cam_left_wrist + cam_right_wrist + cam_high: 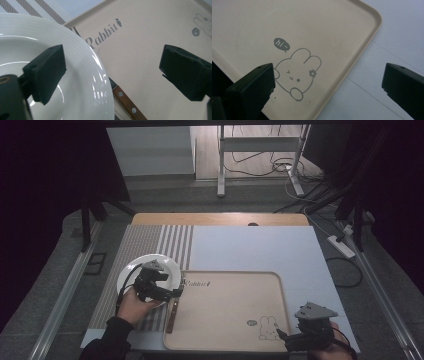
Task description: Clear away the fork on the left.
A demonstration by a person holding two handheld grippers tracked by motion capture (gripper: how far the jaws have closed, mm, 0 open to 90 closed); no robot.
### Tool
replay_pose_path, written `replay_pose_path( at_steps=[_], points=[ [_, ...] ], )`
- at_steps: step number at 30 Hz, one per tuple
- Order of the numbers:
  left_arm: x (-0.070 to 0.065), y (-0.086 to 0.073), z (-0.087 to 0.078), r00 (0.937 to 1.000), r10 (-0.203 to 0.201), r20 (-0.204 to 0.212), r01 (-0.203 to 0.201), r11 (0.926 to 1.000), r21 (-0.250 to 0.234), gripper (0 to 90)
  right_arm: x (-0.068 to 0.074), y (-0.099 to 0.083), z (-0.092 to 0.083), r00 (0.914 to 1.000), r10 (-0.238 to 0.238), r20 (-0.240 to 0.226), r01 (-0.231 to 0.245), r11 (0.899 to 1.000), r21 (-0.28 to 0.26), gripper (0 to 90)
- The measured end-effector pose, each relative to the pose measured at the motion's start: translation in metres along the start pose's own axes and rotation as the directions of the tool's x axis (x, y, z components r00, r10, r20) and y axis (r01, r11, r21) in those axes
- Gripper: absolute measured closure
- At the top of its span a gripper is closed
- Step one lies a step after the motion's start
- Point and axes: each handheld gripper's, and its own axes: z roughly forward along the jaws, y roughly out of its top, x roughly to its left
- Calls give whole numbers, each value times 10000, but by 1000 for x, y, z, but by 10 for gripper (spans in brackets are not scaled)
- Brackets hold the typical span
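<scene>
The left gripper (pixel 175 292) hangs over the right rim of the white plate (pixel 127 270), its fingers (pixel 46 72) spread wide with nothing between them; no earlier moment can be read here, but the pose looks like a release just made or a grasp about to begin. Below the gap lies a knife (pixel 126 101) with a riveted wooden handle, resting between the plate and the left edge of the beige tray (pixel 225 285), just beside both. Seen from above, the knife (pixel 172 315) runs along the tray's left rim. The step in hand appears to be placing cutlery beside the plate. If so, the next move calls for the left hand (pixel 134 306) to lift clear without nudging the handle or the rim. The right gripper (pixel 280 336) waits at the tray's near right corner, fingers (pixel 254 82) wide and empty above the printed rabbit (pixel 295 72). The surface (pixel 250 245) is covered by a pale blue mat with a striped band at the left. Behind it are a grey floor, a metal stand (pixel 260 155), loose cables and a power strip (pixel 341 246), with dark curtains at both sides.
</scene>
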Motion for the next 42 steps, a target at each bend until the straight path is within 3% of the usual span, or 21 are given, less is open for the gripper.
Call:
replay_pose_path(
  at_steps=[9,16,20,28,37,42],
  points=[
    [3,-6,-7,9998,136,-162,-135,9999,63,9,0,0,0,10000,-31,2,31,10000,-15,0],
    [6,-12,-12,9998,13,-197,-13,10000,-6,0,0,0,0,10000,23,24,-23,10000,-35,0],
    [6,-16,-15,9987,184,-467,-180,9998,85,0,-1,-1,-1,9999,126,17,-126,9999,-112,0],
    [8,-25,-23,9995,-34,-300,29,9998,-184,0,-1,-1,-1,9999,124,40,-124,9998,-127,0],
    [6,-35,-32,9990,-233,-387,222,9994,-279,0,0,-1,-2,9998,144,106,-143,9998,-153,0],
    [5,-43,-36,9993,-297,-241,291,9993,-251,0,-1,-1,-2,9997,203,95,-201,9996,-191,0]
  ],
)
